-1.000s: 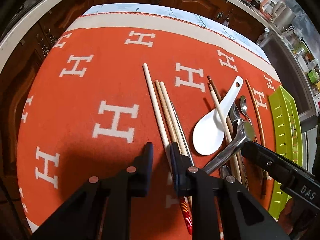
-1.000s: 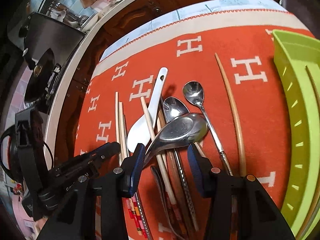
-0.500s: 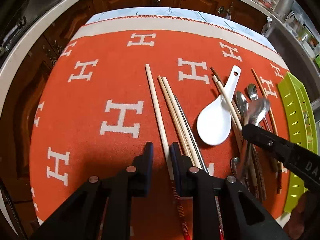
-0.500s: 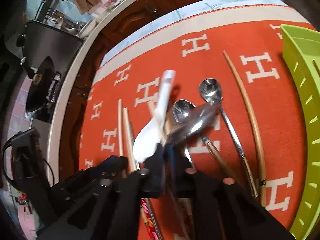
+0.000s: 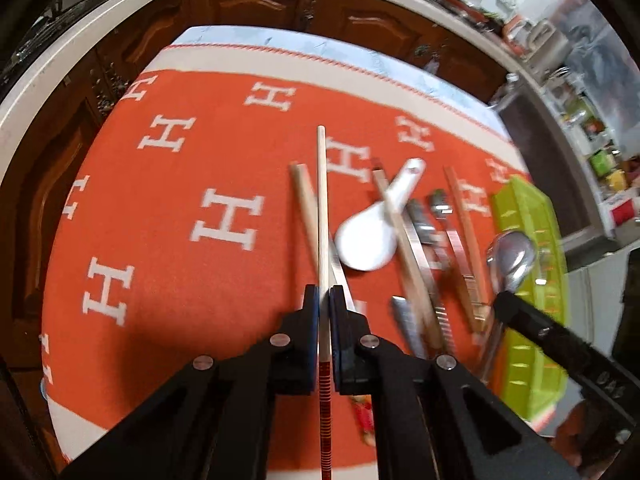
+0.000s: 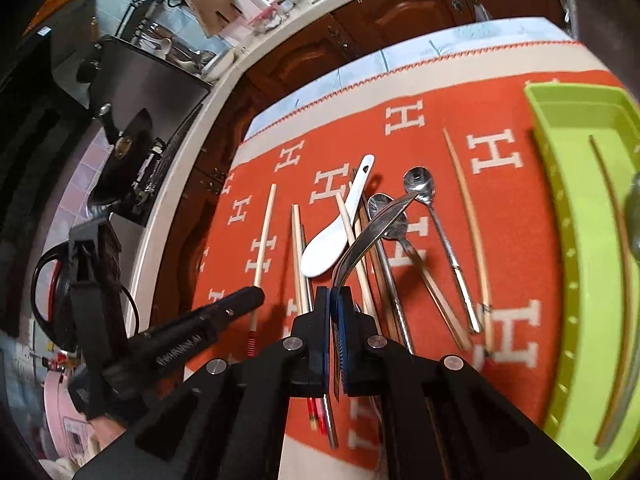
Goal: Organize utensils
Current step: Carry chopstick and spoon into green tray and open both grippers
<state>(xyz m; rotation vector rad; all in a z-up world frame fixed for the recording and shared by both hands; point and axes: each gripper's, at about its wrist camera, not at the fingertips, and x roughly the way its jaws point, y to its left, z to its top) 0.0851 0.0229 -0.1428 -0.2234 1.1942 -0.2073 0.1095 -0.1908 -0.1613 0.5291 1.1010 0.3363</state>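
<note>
Left gripper is pinching a pale chopstick, long axis running straight up-frame. Right gripper is clamping a steel spoon by its handle; green tray is lying at frame right, nearer this hand.

Matt woven orange cloth beneath both claws. Pale bare-wood chopstick between the left claw's matt black plastic fingers. Polished, mirror-bright metal spoon pinched in the right claw. Glossy white ceramic-looking spoon just ahead. Smooth lime plastic tray far right.
</note>
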